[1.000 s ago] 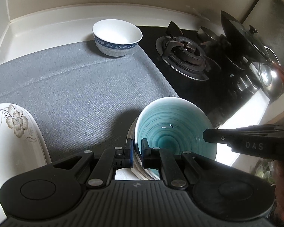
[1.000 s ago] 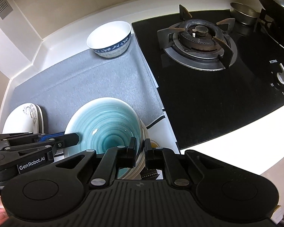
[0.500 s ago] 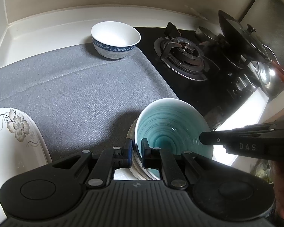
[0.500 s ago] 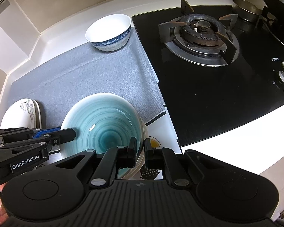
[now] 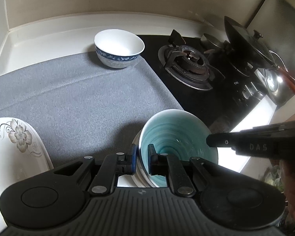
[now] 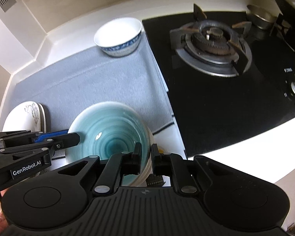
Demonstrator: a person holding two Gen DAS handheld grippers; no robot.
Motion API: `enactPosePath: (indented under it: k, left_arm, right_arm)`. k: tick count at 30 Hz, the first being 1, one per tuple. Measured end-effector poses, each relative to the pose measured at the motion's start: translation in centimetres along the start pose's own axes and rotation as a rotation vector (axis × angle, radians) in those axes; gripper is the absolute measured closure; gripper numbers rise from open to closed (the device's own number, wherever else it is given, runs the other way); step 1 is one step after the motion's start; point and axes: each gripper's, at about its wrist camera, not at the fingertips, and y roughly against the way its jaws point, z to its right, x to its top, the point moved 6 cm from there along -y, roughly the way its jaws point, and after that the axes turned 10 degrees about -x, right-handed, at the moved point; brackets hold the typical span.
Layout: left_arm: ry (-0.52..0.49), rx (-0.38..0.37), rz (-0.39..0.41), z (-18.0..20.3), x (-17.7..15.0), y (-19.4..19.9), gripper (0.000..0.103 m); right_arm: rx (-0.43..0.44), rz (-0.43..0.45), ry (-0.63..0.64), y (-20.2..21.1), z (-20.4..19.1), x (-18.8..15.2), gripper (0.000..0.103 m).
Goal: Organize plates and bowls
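**A:** Barely anything moved since a second ago: both hands kept place, and the teal bowl [image 5: 179,133] is where it was, between the two sets of jaws.

**B:** Jaws?

**A:** We see the left gripper [image 5: 142,157] clenched on the near rim, one finger inside and one outside. The right gripper [image 6: 146,155] pinches the opposite rim. Its jaws are easing open a hair, with the rim still pressed between them.

**B:** What's under it?

**A:** White rims [image 5: 136,169] are nested below, caught in the same pinch. We can't tell whether the lot rests on the mat [image 5: 88,98] or hangs clear.

**B:** Handling?

**A:** We judge it to be glazed ceramic: stiff, slick, chippable, and heavy with the pieces stacked under it. A thin rim pinch could slip, so we'd keep the two-sided hold, stay level and go slow.

**B:** Rest of the scene?

**A:** The blue-band bowl [image 5: 119,47] sits far ahead of the jaws. The plate [image 5: 13,147] is left of the left jaws. The hob [image 5: 186,66] is ahead of the jaws, to the right.
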Motion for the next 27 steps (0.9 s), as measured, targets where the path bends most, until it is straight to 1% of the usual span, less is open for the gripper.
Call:
enactPosePath:
  k: [3,7,9,10,12,15,18,20,21,22,24,26,27]
  left_arm:
    - [-0.008,0.009,0.002,0.2,0.0,0.0,0.093]
    - [0.012,0.009,0.011,0.2,-0.1,0.3,0.093]
    - [0.035,0.0,0.042,0.1,0.2,0.9,0.091]
    - [0.039,0.004,0.065,0.2,0.4,1.3,0.088]
    - [0.047,0.017,0.112,0.4,0.9,2.2,0.086]
    - [0.063,0.032,0.174,0.8,1.5,3.4,0.081]
    - [0.077,0.078,0.226,1.2,1.7,4.2,0.081]
    - [0.117,0.109,0.25,1.3,1.6,4.8,0.081]
    - [0.141,0.122,0.261,1.3,1.5,5.2,0.081]
    - [0.155,0.131,0.273,1.4,1.4,5.5,0.081]
    - [0.168,0.165,0.295,1.8,0.8,6.1,0.081]
    - [0.195,0.201,0.312,2.3,0.2,6.5,0.081]
    - [0.21,0.214,0.322,2.5,0.0,6.7,0.081]
  right_arm:
    - [0.008,0.016,0.002,-0.1,0.0,0.5,0.091]
    - [-0.006,0.018,0.056,-0.3,-0.3,0.5,0.091]
    - [0.011,0.016,0.054,-0.2,-0.1,0.6,0.091]
    - [0.025,0.02,0.046,-0.1,0.1,0.7,0.091]
    - [0.053,0.051,0.022,0.5,0.6,1.4,0.091]
    - [0.111,0.12,-0.005,1.2,1.3,3.0,0.091]
    - [0.193,0.173,-0.037,1.2,1.5,5.2,0.086]
    - [0.231,0.194,-0.049,0.7,1.6,7.1,0.075]
    - [0.254,0.202,-0.051,0.3,1.6,8.2,0.072]
    - [0.269,0.198,-0.055,-0.2,1.5,9.2,0.07]
    - [0.292,0.172,-0.088,-1.4,1.4,11.3,0.07]
    - [0.317,0.154,-0.113,-2.9,1.1,13.2,0.064]
    - [0.317,0.136,-0.123,-3.9,0.9,14.1,0.063]
